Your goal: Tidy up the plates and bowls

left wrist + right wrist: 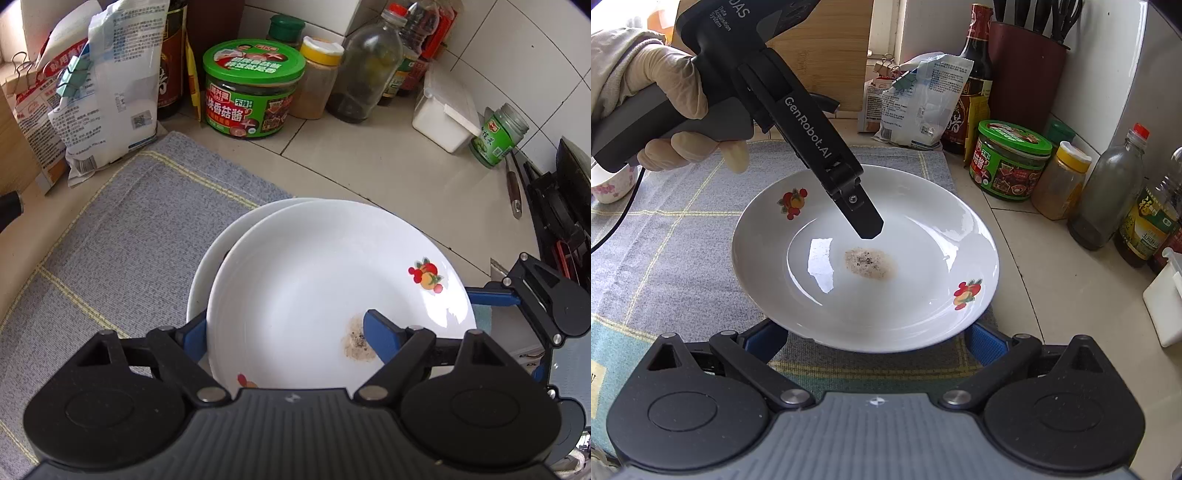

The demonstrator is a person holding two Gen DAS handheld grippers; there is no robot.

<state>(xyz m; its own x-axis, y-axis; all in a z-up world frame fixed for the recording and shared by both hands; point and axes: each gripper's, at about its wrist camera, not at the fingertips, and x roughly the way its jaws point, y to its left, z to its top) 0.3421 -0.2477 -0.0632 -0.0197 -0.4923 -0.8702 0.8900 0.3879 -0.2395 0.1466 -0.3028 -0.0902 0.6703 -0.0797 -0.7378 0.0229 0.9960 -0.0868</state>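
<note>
A white plate [314,280] with fruit decals and a brown stain is gripped at its near rim by my left gripper [284,332]: one blue finger lies inside it and one under it. It sits tilted over a second white dish [207,266]. The plate also shows in the right wrist view [908,258], with the left gripper [868,221] reaching in from above. My right gripper [875,343] is open, its blue fingers [984,343] wide apart just under the plate's near rim. It also shows at the right edge of the left wrist view [491,297].
A grey checked cloth [110,240] covers the counter's left part. A green-lidded jar [251,88], spice jar [319,77], bottles [365,70], bags [110,85] and a white box [443,114] line the back. A small flowered cup [609,184] stands at left.
</note>
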